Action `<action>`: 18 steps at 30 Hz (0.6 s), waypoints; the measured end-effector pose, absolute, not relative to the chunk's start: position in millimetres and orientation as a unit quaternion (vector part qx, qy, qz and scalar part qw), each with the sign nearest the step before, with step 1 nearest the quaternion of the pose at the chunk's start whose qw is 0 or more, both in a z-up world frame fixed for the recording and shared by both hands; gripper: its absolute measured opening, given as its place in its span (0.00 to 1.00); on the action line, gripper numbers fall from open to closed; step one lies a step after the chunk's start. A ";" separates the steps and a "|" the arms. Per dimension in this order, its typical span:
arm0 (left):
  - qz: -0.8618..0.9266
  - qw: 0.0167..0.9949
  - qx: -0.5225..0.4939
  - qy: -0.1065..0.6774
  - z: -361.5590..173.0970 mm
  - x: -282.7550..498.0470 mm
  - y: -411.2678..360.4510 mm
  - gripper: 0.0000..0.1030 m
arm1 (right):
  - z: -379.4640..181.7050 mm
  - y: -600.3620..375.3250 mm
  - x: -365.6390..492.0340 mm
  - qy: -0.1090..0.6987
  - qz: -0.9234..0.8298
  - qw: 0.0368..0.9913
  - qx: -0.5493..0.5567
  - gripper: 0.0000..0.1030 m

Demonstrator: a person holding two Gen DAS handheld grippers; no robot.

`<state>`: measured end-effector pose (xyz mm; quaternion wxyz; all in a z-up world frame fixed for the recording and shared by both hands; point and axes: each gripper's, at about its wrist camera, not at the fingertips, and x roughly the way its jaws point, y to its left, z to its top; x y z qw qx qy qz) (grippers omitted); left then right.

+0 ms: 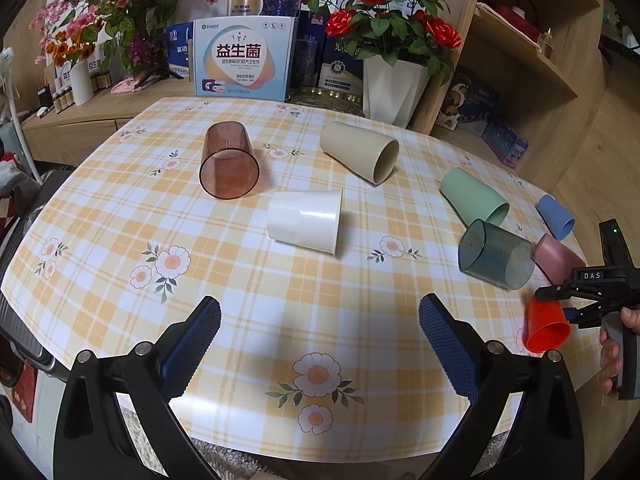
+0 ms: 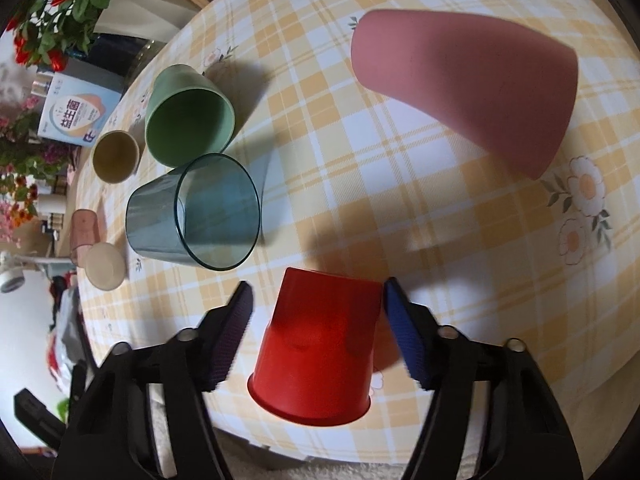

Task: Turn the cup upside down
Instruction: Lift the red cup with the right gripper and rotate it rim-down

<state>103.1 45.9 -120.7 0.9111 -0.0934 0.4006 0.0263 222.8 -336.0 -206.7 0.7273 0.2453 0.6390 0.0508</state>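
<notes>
A red cup (image 2: 316,352) stands upside down near the table's front edge, rim down. My right gripper (image 2: 318,304) is open, one finger on each side of it; the right pad (image 2: 408,332) is close to its wall, the left pad (image 2: 232,328) stands apart. The red cup also shows in the left wrist view (image 1: 546,326), at the far right under the right gripper (image 1: 560,300). My left gripper (image 1: 320,320) is open and empty over the near table. Several other cups lie on their sides: white (image 1: 306,222), beige (image 1: 360,152), brown clear (image 1: 230,166), green (image 1: 474,196), teal clear (image 1: 496,254), pink (image 2: 468,88), blue (image 1: 556,216).
The round table has a yellow plaid cloth (image 1: 240,300). Behind it are a probiotics box (image 1: 244,60), a white pot of red roses (image 1: 394,88), more flowers (image 1: 100,12) and a wooden shelf (image 1: 520,60). The table's front edge lies just below both grippers.
</notes>
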 end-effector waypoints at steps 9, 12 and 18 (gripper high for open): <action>0.026 0.912 -0.089 0.400 -120.9 102.0 40.0 0.94 | -196.6 -330.1 210.2 0.612 0.080 0.755 0.220 0.49; 0.025 0.912 -0.088 0.399 -121.1 101.0 38.1 0.94 | -185.1 -328.2 198.1 0.584 0.085 0.782 0.200 0.49; 0.026 0.912 -0.087 0.400 -121.5 99.4 34.5 0.94 | -163.5 -324.7 173.1 0.528 0.092 0.834 0.135 0.49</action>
